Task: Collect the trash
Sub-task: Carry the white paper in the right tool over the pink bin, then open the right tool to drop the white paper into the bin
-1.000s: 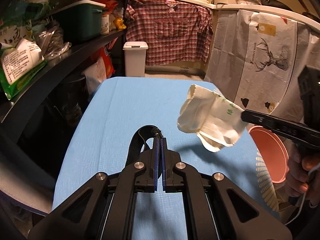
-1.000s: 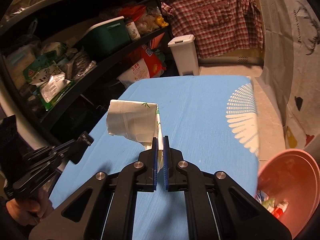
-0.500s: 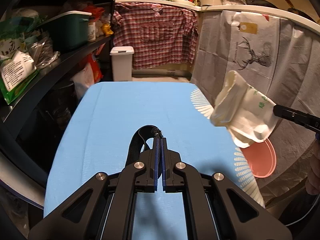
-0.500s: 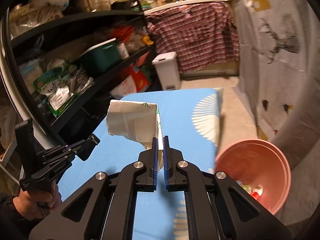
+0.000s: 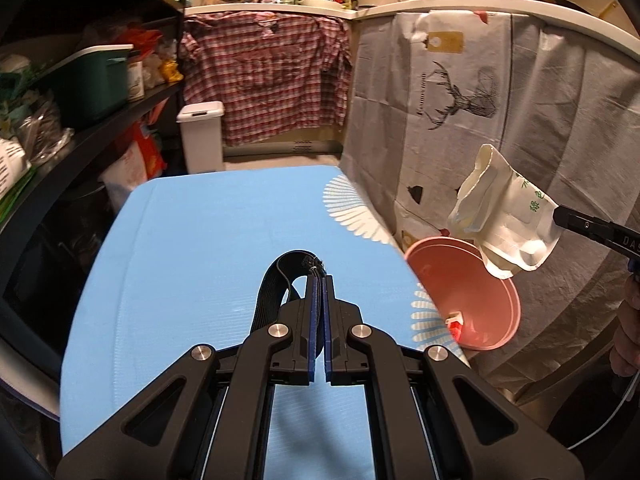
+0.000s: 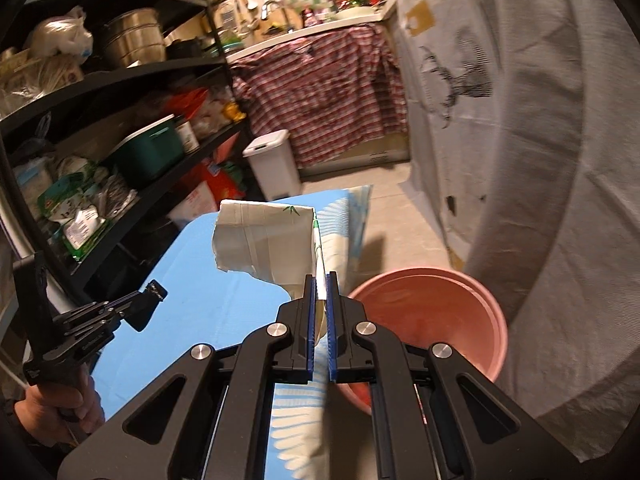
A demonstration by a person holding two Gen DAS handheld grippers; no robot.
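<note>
My right gripper (image 6: 319, 280) is shut on a crumpled white paper wrapper (image 6: 268, 244) with green print. In the left wrist view the wrapper (image 5: 504, 220) hangs in the air past the table's right edge, above a pink basin (image 5: 496, 320). The basin (image 6: 440, 312) stands low beside the table, with a few scraps inside. My left gripper (image 5: 319, 280) hovers over the blue table (image 5: 200, 240), shut on a black strap loop (image 5: 276, 280). It also shows at the left of the right wrist view as the left gripper (image 6: 154, 292), held by a hand.
Black shelves (image 5: 100, 120) packed with bags and a green box line the left side. A white pedal bin (image 5: 202, 136) stands beyond the table's far end. A grey deer-print cloth (image 5: 448, 92) hangs along the right, close behind the basin.
My right gripper carried the wrapper to the right, off the blue table and over the pink basin. My left gripper swung right too, still holding the strap.
</note>
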